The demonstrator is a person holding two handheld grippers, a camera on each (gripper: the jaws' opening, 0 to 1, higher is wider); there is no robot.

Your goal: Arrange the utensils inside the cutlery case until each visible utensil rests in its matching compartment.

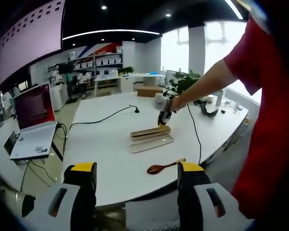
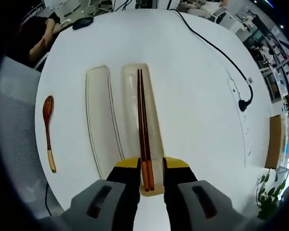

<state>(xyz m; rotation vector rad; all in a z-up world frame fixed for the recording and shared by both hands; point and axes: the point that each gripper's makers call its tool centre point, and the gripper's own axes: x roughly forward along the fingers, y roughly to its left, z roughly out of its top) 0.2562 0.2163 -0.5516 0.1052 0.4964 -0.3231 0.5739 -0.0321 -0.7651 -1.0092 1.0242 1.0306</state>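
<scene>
While right tongs (image 2: 147, 180) pinch the chopsticks (image 2: 143, 130) at their near ends, they're light, stiff, slippery; left tongs (image 1: 137, 185) hang open w/ nothing.

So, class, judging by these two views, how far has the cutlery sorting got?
Done: the chopsticks lie inside the case, beside its lid. In hand: the right gripper straddles their near ends, grip unclear. Left: the wooden spoon lies on the table, and the left gripper is open.
</scene>
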